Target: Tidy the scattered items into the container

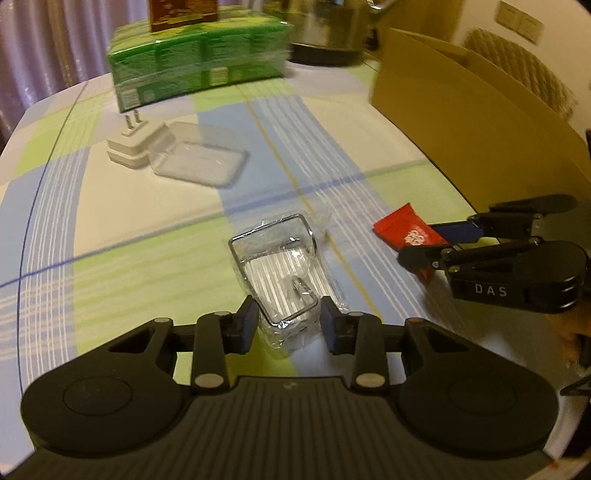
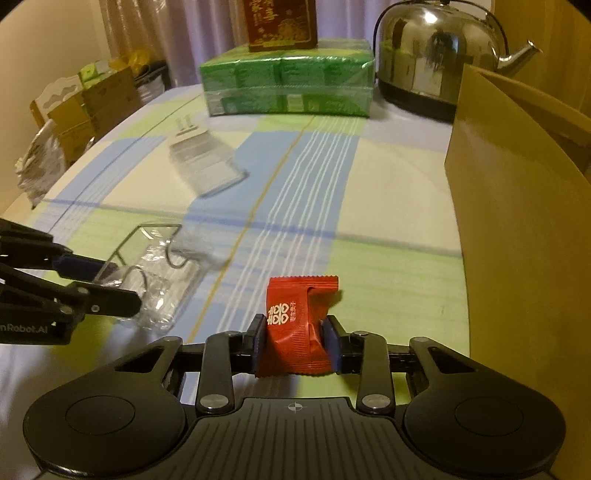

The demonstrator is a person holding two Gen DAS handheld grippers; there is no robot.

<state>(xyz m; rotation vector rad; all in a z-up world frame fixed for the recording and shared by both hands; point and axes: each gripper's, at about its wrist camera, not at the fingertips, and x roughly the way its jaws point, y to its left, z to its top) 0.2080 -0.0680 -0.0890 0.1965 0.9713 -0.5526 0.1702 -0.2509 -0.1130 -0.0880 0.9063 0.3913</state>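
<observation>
**Two grippers, two small items, one box to fill**

Checked tablecloth in green, blue and cream covers the whole work surface, with curtains behind it.

Nearest to us, the right gripper is clenched on a red sachet; both pads press its crinkled sides. We judge it very light, soft and crushable, its foil a little slippery, so a firm hold across the middle suits it.

At 9 o'clock of the sachet, the left gripper brackets a clear plastic packet holding a bent wire hook. Its jaws stand apart on either side, not visibly pressing the packet, so we read it as released. The film is limp and slick while the wire inside is stiff; we would take hold across the wire frame, not the loose film.

Farther off, toward 11 o'clock, lie a white plug adapter and, touching it, a clear plastic lid or tray. Both look rigid and light; the tray is shallow, so its rim is the place to pinch.

The cardboard box, the likely container, stands at 2 o'clock of the sachet.

At the far end sit a green wrapped pack carrying a brown box, and a steel kettle.

Our count: one sachet, one hook packet, one adapter, one tray, one cardboard box.
</observation>
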